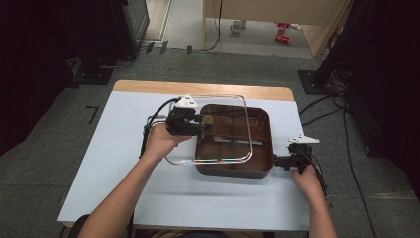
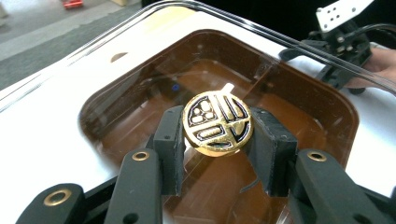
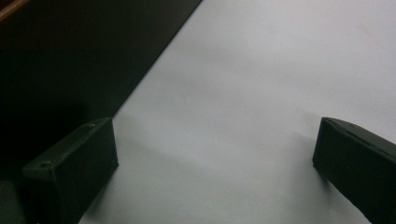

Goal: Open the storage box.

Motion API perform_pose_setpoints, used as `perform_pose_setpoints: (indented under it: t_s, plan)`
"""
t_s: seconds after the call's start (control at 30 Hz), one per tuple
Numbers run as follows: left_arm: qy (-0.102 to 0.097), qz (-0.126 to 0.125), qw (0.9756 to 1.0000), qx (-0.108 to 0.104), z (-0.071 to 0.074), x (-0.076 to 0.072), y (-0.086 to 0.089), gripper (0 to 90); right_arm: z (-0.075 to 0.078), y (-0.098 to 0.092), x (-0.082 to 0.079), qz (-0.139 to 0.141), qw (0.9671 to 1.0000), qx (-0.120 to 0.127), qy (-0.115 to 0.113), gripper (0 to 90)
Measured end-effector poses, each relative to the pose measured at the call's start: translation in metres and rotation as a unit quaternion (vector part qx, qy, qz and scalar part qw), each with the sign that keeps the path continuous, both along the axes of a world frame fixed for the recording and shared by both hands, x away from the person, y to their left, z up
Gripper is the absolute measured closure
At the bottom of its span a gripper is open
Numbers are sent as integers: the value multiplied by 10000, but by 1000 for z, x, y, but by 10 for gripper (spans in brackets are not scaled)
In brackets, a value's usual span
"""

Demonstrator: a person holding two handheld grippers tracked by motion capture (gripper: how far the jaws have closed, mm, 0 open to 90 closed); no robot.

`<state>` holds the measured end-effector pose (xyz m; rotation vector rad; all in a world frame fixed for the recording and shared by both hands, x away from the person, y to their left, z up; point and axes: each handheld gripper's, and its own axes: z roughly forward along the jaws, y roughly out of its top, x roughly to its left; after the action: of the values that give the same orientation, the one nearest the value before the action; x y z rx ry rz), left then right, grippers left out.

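Left tool [image 2: 217,140] is clamped on the gold knob [image 2: 217,122] of a clear lid [image 1: 210,130], held over the brown tray [image 1: 265,141] and offset toward the tray's left side. Right tool [image 3: 215,172] is spread wide, holding nothing, low over the white bench [image 1: 119,163] just beside the tray's right edge. Likely step: seating or lifting the lid. Keep it level, line its corners with the tray rim, and brace the tray with the right tool.
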<state>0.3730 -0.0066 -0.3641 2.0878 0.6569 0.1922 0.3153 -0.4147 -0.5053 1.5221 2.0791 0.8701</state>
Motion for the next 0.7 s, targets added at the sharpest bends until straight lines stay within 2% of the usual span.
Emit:
perform_pose_setpoints:
  t_s: [0.07,0.1,0.13,0.17,0.2,0.23,0.27,0.37,0.4,0.47,0.5,0.53,0.6,0.7]
  plan:
    - [21,57,10000,7,0,0,6,590,0,0,0,-2,10000,4,-5,0]
    - [56,194,9998,14,-1,0,17,591,0,0,0,7,10000,-1,-10,0]
    - [56,194,9998,14,-1,0,17,591,0,0,0,10,10000,-4,-5,0]
    - [83,329,9994,23,-2,1,28,590,0,0,0,2,10000,2,3,0]
    - [83,329,9994,23,-2,1,28,590,0,0,0,2,10000,2,3,0]
    - [108,490,9987,12,-3,3,41,591,0,0,0,2,10000,1,3,0]
    - [108,490,9987,12,-3,3,41,590,0,0,0,2,10000,1,3,0]
    - [159,712,9973,-57,-5,7,61,591,0,0,0,8,10000,-6,-3,0]
    - [159,712,9973,-57,-5,7,61,591,0,0,0,8,10000,-5,-4,0]
    - [181,805,9966,-70,-6,9,72,591,0,0,0,10,10000,-6,-4,0]
    - [195,932,9954,-60,-8,11,81,591,0,0,0,9,10000,-5,-4,0]
    - [195,932,9954,-60,-8,11,81,591,0,0,0,4,10000,-4,0,0]
    - [225,1111,9935,-53,-12,13,97,591,0,0,0,0,10000,-2,-1,0]
    - [249,1211,9923,-30,-16,15,106,590,0,0,0,1,10000,-3,-1,0]
